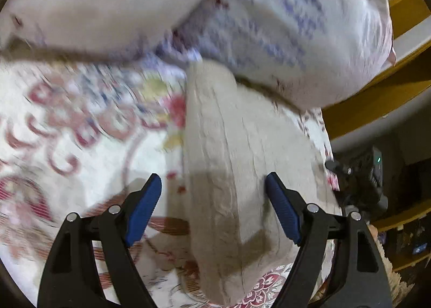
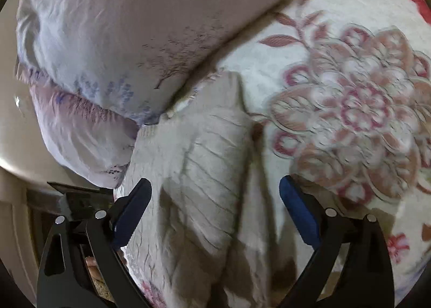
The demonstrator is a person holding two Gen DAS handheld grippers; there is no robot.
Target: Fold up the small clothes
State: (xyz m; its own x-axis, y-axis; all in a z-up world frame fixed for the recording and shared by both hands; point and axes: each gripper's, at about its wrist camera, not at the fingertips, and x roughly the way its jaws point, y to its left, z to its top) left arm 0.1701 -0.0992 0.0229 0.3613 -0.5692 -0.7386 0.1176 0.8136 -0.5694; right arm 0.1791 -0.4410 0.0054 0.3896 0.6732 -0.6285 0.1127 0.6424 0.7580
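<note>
Left gripper [image 1: 214, 186]: we find it spread wide, blue pads [image 1: 142, 208] well apart, nothing between them gripped. It hangs over the garment [image 1: 242, 162]; whether the tips touch the cloth we cannot tell.

Right gripper [image 2: 215, 195]: likewise spread wide, its pads [image 2: 132, 208] apart, holding nothing. The garment [image 2: 194, 173] fills the gap beneath it; contact cannot be judged.

Garment: a cream, ribbed knit piece, lying in a long strip on the bedspread [image 1: 80, 141]. In the left view it runs from between the fingers up toward the pillows [image 1: 282, 25], its far end touching or tucked just under them. In the right view it shows creases and a lengthwise fold, with the same far end at the pillows [image 2: 107, 38].

Bedspread [image 2: 350, 98]: white with red and pink flowers, under the garment.

Pillows: two, pale with lilac print, stacked at the head of the bed.

Hard to make out: both views are blurred by motion, the left one badly over the bedspread pattern. The garment's near end is cut off by the lower edge of both views, so we cannot name its kind. At the left view's right edge sits a dark device [image 1: 371, 173] with a small green light, beside yellow woodwork [image 1: 377, 100]; we cannot identify it.
</note>
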